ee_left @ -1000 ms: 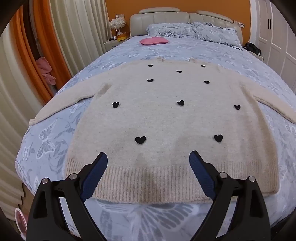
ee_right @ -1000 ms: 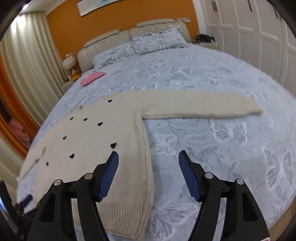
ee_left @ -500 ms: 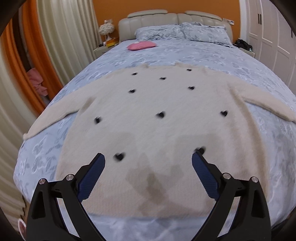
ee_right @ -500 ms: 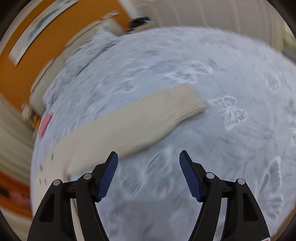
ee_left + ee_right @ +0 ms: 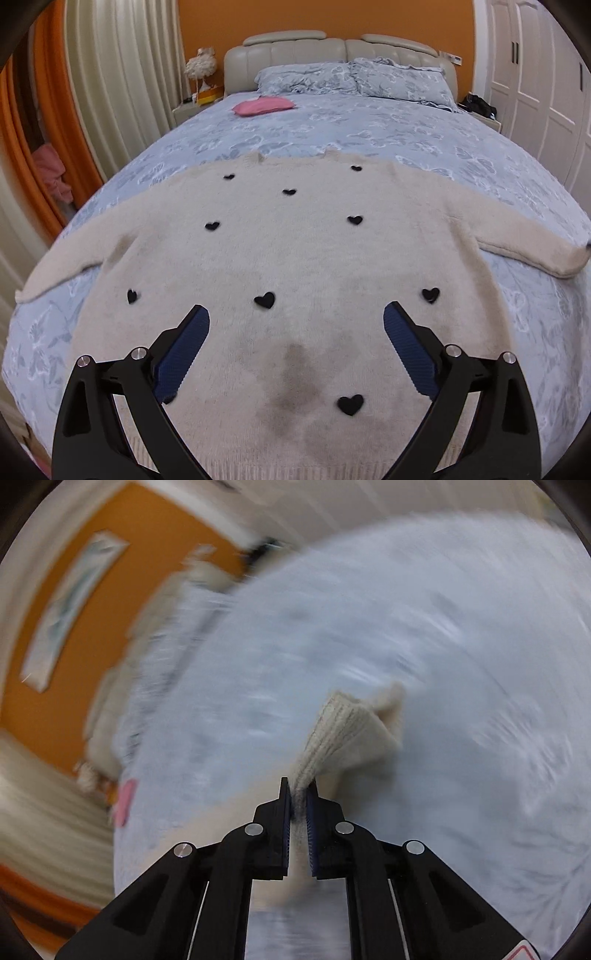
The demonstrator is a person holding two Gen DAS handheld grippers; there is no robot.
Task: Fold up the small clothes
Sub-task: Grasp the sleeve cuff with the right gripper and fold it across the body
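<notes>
Cream knit fills most of the left wrist view: a sweater dotted with small black hearts lies flat, front up, on a bed covered in pale blue butterfly-print bedding. Its ribbed hem runs below and behind the jaws, its neckline lies far ahead of them, and one sleeve stretches away to each side.

The left gripper hangs over the lower body of the sweater with its jaws spread wide and nothing between them — one blue pad stands to the left, the other well apart to the right, and one black heart sits just ahead of the gap.

In the right wrist view, which is heavily blurred, the right gripper has just been closing, and its jaws are now pressed together on the ribbed cuff of a sleeve. The cuff fans out ahead of the jaw tips, lifted off the bedding — more cream knit trails back beneath the jaws.

Farther ahead of the left jaws lie a pink cloth, two pillows and a padded headboard against an orange wall. Curtains hang to the left; white wardrobe doors stand to the right.
</notes>
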